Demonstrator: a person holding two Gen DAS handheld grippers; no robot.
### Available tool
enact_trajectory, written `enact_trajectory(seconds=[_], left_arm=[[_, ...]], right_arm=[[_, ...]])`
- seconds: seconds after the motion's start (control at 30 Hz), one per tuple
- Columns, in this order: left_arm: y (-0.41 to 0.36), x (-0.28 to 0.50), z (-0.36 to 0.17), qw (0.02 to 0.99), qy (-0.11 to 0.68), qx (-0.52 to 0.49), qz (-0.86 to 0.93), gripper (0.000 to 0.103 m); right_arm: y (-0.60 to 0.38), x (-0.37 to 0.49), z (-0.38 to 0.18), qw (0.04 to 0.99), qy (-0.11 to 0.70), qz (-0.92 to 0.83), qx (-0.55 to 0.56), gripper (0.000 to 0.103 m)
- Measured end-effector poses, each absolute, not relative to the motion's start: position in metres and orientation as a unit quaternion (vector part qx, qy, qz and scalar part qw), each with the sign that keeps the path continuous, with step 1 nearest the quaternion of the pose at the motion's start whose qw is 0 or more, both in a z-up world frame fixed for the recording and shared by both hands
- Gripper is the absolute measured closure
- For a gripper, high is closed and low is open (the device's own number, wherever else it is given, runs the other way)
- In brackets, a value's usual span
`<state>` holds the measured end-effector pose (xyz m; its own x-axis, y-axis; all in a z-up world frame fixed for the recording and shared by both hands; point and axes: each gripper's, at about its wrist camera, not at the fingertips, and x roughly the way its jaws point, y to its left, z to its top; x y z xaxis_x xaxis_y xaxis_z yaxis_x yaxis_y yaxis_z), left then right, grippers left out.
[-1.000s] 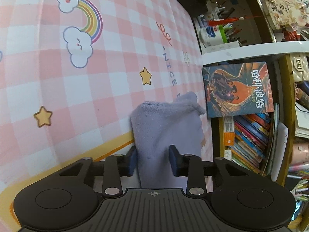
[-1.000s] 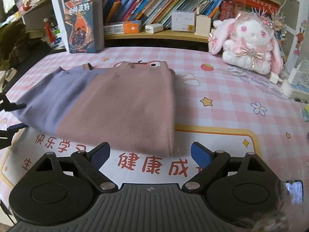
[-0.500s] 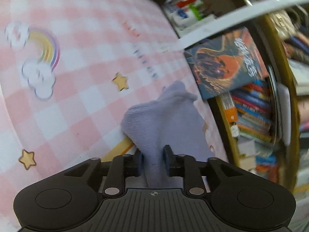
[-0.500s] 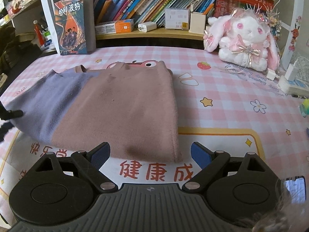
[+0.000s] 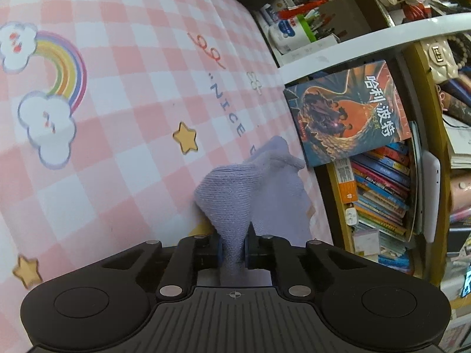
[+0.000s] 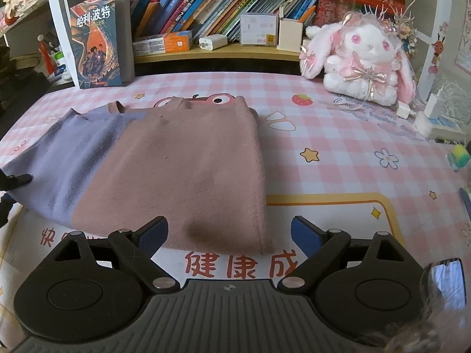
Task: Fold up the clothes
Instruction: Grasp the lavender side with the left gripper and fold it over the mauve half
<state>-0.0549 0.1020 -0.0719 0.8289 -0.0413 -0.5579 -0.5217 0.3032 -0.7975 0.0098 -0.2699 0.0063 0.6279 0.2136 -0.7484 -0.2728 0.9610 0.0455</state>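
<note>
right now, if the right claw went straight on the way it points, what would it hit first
Most likely the near hem of the brown and purple sweater, lying flat just ahead of the open right claw. Depth is unclear, so it could touch the pink checked table mat first.

Your sweater [image 6: 164, 161] is dusty pink with a lavender sleeve [image 5: 235, 194]; the worktop [image 6: 338, 158] under it is pink-and-white checked, printed with yellow stars and a rainbow [image 5: 64, 64].
</note>
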Motion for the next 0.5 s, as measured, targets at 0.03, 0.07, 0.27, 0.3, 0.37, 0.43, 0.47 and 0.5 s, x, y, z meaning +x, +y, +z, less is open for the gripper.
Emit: enact_trajectory(seconds=[0.03, 0.07, 0.27, 0.3, 0.37, 0.43, 0.47, 0.5], left_arm=[[0.105, -0.055, -0.072, 0.770, 0.246, -0.568, 0.157, 0.093], [0.108, -0.055, -0.073, 0.771, 0.246, -0.566, 0.158, 0.093], [0.127, -0.063, -0.079, 0.770, 0.239, -0.567, 0.166, 0.093], [0.129, -0.065, -0.079, 0.771, 0.239, -0.567, 0.167, 0.093], [0.131, -0.068, -0.079, 0.771, 0.238, -0.566, 0.169, 0.092], [0.133, -0.070, -0.080, 0.772, 0.239, -0.565, 0.169, 0.092], [0.133, -0.071, -0.080, 0.773, 0.239, -0.563, 0.168, 0.092], [0.133, -0.071, -0.080, 0.775, 0.239, -0.561, 0.168, 0.092]], right_arm=[[-0.269, 0.009, 0.006, 0.901, 0.411, 0.134, -0.035, 0.013], [-0.268, 0.009, 0.006, 0.901, 0.411, 0.133, -0.034, 0.013], [-0.263, 0.005, 0.002, 0.899, 0.418, 0.125, -0.031, 0.013], [-0.263, 0.004, 0.002, 0.899, 0.419, 0.124, -0.031, 0.013], [-0.262, 0.003, 0.001, 0.899, 0.419, 0.121, -0.029, 0.013], [-0.261, 0.002, 0.001, 0.900, 0.418, 0.119, -0.028, 0.015], [-0.260, 0.002, 0.001, 0.901, 0.416, 0.120, -0.029, 0.015], [-0.259, 0.002, 0.002, 0.902, 0.414, 0.121, -0.030, 0.015]])
